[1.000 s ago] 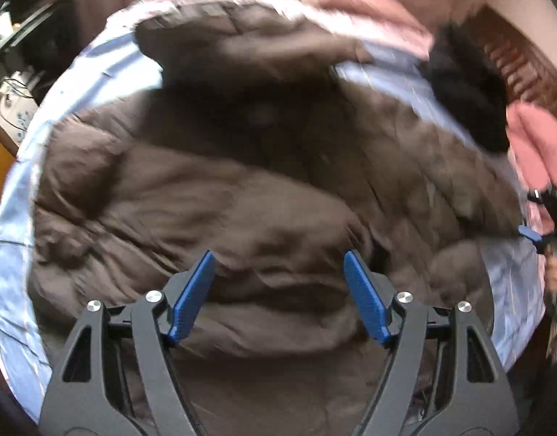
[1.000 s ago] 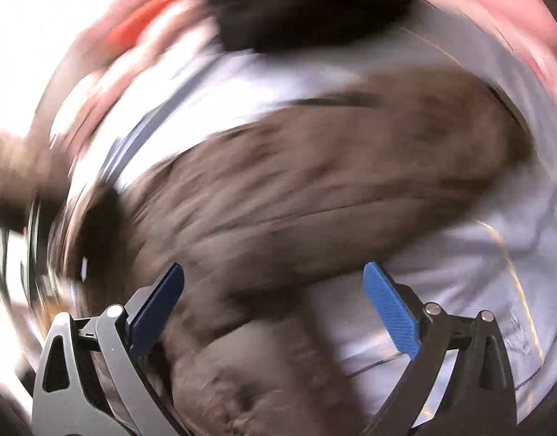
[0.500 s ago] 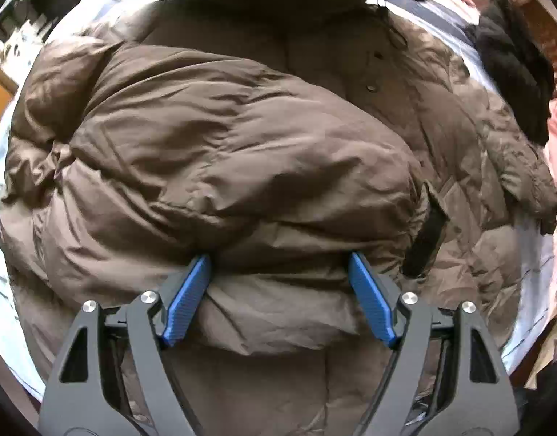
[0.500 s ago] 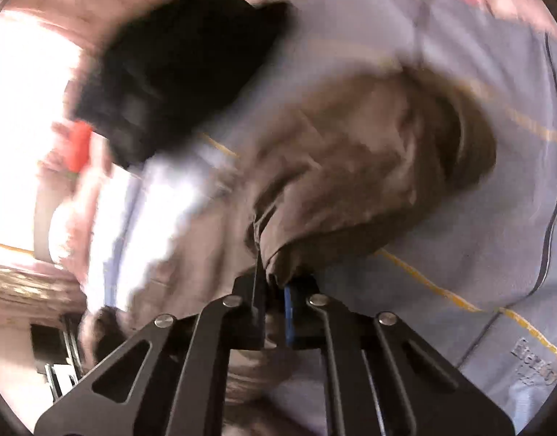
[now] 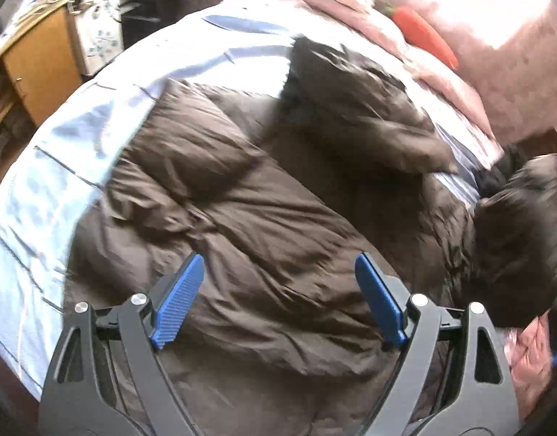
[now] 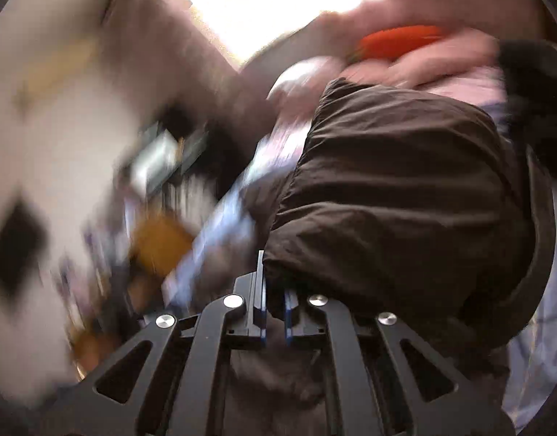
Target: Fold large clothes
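Observation:
A large brown puffer jacket (image 5: 271,218) lies spread on a bed with a light blue striped sheet (image 5: 60,181). My left gripper (image 5: 276,298) is open and empty, held just above the jacket's lower body. My right gripper (image 6: 275,301) is shut on a fold of the brown jacket (image 6: 398,196) and holds that part lifted off the bed; it hangs to the right of the jaws. The lifted part also shows at the right of the left wrist view (image 5: 518,239), dark and blurred.
A pink quilt (image 5: 442,72) with an orange carrot-shaped cushion (image 5: 424,36) lies at the head of the bed. A wooden cabinet (image 5: 35,61) stands left of the bed. A dark garment (image 6: 533,83) lies at the right. The right wrist view is heavily blurred.
My right gripper closed on the jacket's edge and has swung it up off the bed. My left gripper stayed open and has drawn back from the jacket and turned.

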Demonstrator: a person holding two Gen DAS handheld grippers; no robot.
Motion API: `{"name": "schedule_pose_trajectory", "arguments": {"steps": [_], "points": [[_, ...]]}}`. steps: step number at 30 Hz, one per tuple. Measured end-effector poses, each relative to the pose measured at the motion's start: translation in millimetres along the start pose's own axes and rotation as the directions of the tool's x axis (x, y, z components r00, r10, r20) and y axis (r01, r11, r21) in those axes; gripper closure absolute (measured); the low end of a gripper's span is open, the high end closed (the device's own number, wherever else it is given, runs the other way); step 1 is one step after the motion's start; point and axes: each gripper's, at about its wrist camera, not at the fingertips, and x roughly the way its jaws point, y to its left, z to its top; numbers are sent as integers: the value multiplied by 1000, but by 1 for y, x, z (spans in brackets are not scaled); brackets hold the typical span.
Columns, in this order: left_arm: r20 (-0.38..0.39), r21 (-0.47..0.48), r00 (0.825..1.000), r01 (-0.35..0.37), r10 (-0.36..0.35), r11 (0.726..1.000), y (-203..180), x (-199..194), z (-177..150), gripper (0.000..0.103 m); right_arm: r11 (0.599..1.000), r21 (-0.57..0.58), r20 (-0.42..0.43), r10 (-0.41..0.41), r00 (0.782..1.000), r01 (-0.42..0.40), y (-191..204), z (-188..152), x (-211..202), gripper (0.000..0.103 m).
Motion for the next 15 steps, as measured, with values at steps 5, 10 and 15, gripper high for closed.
{"name": "schedule_pose_trajectory", "arguments": {"steps": [5,10,15], "points": [[-12,-39,1000,-29,29,999,21,2,9,17,960,-272,-305,-157,939,72,53,-63,81,32],[-15,-34,1000,-17,16,999,17,3,8,17,935,-351,-335,-183,924,58,73,-75,81,21],[-16,-21,1000,-7,6,1000,9,1,2,16,965,-263,-257,-58,965,-12,55,-48,49,13]]}}
